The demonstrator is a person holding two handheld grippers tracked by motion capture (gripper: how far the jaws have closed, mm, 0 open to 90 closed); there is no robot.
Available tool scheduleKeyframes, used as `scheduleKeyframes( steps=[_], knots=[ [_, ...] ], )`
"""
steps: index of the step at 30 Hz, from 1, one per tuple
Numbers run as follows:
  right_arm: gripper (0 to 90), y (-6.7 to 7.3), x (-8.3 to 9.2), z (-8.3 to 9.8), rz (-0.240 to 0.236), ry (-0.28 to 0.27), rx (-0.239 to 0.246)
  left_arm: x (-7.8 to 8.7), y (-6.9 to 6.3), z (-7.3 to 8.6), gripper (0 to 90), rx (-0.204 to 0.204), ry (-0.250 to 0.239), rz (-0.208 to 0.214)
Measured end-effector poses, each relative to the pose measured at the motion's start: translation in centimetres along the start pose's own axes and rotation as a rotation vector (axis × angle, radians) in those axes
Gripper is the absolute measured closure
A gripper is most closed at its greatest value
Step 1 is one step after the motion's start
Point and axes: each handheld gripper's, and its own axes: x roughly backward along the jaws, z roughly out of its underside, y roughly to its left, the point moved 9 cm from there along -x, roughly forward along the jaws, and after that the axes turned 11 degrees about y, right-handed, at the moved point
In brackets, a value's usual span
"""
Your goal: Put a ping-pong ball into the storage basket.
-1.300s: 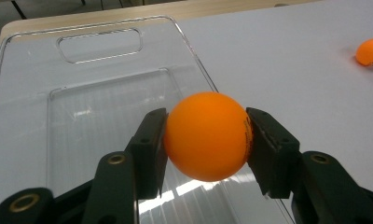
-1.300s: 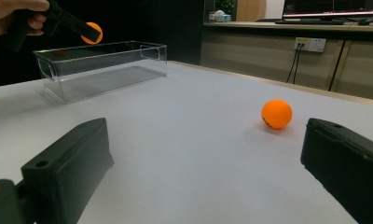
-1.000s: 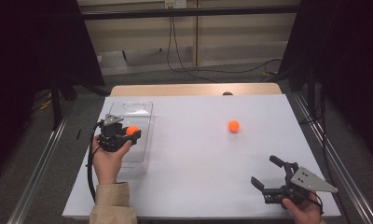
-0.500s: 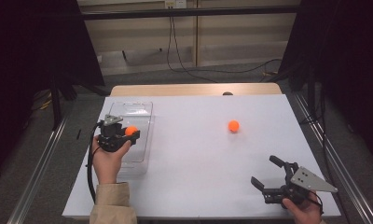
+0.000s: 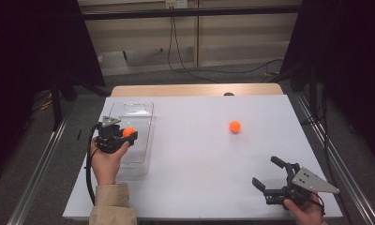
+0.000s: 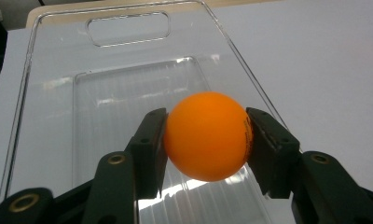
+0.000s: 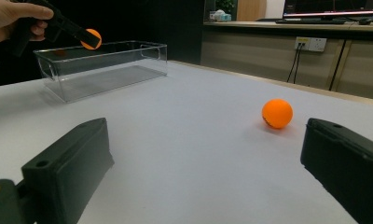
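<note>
An orange ball point(image 6: 207, 135) is clamped between the jaws of my left gripper point(image 5: 128, 134), which hovers over the clear plastic box point(image 5: 146, 112) at the table's left. The left gripper view looks down past the held ball into the box's bare floor point(image 6: 128, 93). From the right gripper view, that held ball point(image 7: 91, 38) hangs above the box point(image 7: 105, 70). A second orange ball point(image 5: 235, 126) lies loose on the white table, right of centre. My right gripper point(image 5: 271, 174) rests low near the front right edge, jaws wide apart, with the loose ball point(image 7: 277, 113) some way ahead of it.
The white table point(image 5: 199, 154) stretches between the box and the loose ball. A wooden strip point(image 5: 190, 90) runs along its far edge. Metal rails flank both sides, and cables point(image 5: 185, 56) trail on the floor behind.
</note>
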Motion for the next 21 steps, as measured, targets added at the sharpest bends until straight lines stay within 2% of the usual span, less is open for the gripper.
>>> scheduleKeyframes(
  steps=[21],
  knots=[
    [1.2,0.02,-0.01,0.01,-0.002,0.000,-0.001,-0.59,0.56,0.51,50.9,0.001,0.019,-0.025]
  ],
)
